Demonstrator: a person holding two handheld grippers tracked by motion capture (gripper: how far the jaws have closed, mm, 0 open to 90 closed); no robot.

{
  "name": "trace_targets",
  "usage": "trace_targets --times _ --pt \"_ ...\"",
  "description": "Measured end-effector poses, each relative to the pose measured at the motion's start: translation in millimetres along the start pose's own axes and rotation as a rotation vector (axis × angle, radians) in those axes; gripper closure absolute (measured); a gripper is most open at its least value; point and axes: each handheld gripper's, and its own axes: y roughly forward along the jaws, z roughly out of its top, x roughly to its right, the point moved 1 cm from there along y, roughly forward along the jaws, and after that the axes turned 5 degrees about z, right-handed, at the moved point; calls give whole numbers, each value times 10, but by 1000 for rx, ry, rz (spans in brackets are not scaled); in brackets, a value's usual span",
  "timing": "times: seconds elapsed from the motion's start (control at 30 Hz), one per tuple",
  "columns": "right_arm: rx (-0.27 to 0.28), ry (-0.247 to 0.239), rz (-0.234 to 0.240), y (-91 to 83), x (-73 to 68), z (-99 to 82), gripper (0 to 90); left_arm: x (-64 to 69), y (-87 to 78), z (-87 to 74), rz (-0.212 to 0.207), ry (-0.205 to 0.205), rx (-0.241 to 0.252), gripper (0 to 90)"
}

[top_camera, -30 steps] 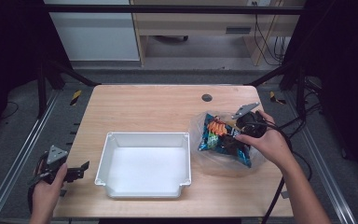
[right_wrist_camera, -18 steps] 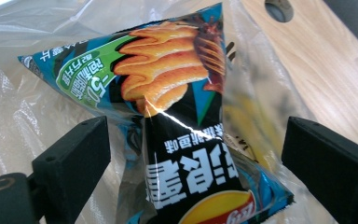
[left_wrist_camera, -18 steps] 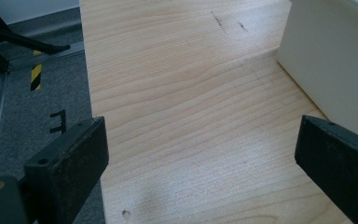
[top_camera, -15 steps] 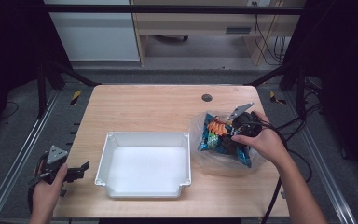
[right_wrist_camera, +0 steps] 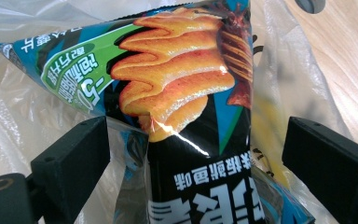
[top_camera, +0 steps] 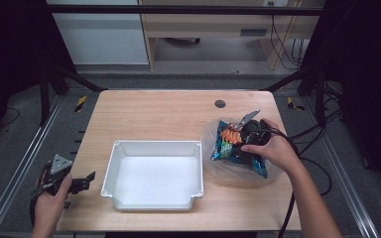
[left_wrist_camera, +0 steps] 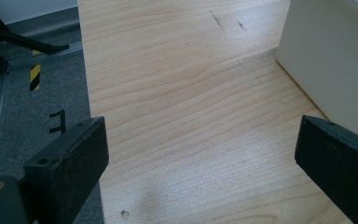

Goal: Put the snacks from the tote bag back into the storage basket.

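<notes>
A blue and black chip bag point(top_camera: 229, 145) point(right_wrist_camera: 191, 88) lies at the right of the table inside a crumpled clear plastic bag point(top_camera: 238, 171) point(right_wrist_camera: 23, 116). My right gripper point(top_camera: 245, 138) point(right_wrist_camera: 196, 140) is open over it, one jaw on each side of the chip bag, with gaps at both. My left gripper point(top_camera: 82, 182) point(left_wrist_camera: 200, 140) is open with nothing between its jaws. It hovers low at the table's front left edge, just left of the white tray point(top_camera: 154, 144) point(left_wrist_camera: 326, 60).
The white tray is empty and sits front and centre on the wooden table point(top_camera: 168, 114). A dark round hole point(top_camera: 220, 103) marks the table's far side. Metal frame rails point(top_camera: 15, 178) run along the left, and cables point(top_camera: 297, 139) trail at the right.
My right gripper has shifted a little to the left over the chip bag. The left gripper has stayed where it was.
</notes>
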Motion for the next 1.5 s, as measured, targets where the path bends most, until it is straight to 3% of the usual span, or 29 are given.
trace_targets --times 0.93,1.13,1.33,1.5 --pt "-63 23 35 278 55 -114 97 10 5 1 -3 3 -1 26" --pt "-74 10 38 331 45 -146 171 11 7 0 -4 2 -1 27" --pt "-52 -2 55 283 51 -161 350 10 5 0 -3 1 -1 27" --pt "-34 -24 56 233 53 -168 381 9 5 0 -3 1 -1 27"
